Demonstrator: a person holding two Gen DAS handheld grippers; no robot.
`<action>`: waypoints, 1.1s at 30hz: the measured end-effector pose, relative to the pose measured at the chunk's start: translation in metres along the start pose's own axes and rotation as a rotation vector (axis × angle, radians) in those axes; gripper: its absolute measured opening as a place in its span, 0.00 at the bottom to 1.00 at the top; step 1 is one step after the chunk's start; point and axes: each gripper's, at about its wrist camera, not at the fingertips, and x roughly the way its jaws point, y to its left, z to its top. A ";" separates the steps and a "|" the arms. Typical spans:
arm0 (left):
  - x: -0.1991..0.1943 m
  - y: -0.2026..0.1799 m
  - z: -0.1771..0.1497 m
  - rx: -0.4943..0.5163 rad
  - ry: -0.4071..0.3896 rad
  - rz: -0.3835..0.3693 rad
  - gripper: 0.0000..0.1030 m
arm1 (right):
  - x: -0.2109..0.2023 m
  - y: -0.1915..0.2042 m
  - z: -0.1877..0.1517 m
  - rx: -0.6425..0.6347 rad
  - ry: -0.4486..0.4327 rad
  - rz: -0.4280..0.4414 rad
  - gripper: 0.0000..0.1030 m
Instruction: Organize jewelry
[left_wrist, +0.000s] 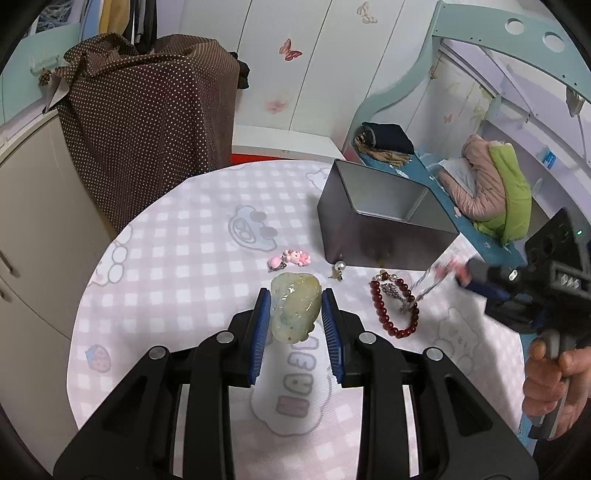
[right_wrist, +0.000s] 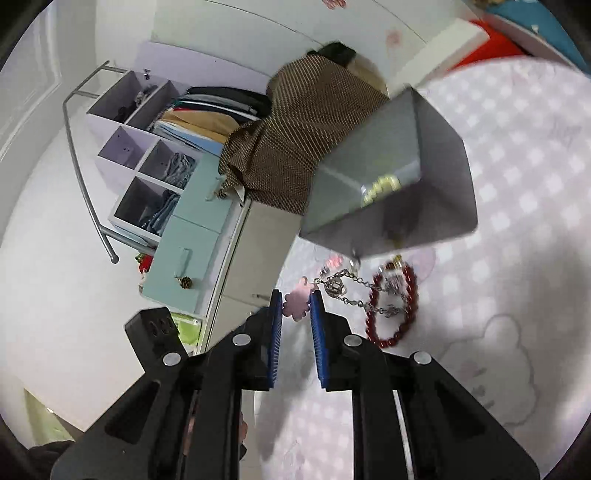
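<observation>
My left gripper (left_wrist: 295, 295) stands with its blue pads either side of a pale green jade carving (left_wrist: 294, 310) on the checked tablecloth; a small gap shows on the right side. My right gripper (right_wrist: 297, 297) is shut on a pink flower charm (right_wrist: 295, 301) with a silver chain (right_wrist: 354, 291) hanging from it, lifted above the table beside the grey metal tin (left_wrist: 384, 229). It appears blurred in the left wrist view (left_wrist: 461, 271). A dark red bead bracelet (left_wrist: 395, 306) lies on the cloth, also in the right wrist view (right_wrist: 391, 306). A yellow bead piece (right_wrist: 380, 188) lies inside the tin (right_wrist: 388, 177).
Pink animal charms (left_wrist: 291, 258) and a small pearl earring (left_wrist: 339, 269) lie on the cloth near the tin. A brown dotted cloth (left_wrist: 147, 122) drapes over furniture behind the round table (left_wrist: 166, 258). A bed with clothes (left_wrist: 487, 188) is to the right.
</observation>
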 end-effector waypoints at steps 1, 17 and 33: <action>0.000 0.000 0.000 0.000 0.000 -0.001 0.27 | 0.002 -0.006 -0.001 0.017 0.017 -0.021 0.14; -0.004 -0.008 0.001 0.019 -0.003 -0.007 0.27 | 0.004 -0.001 -0.036 -0.038 0.134 0.006 0.14; -0.005 -0.011 -0.003 0.025 0.003 0.001 0.27 | 0.056 0.061 -0.090 -0.590 0.326 -0.436 0.14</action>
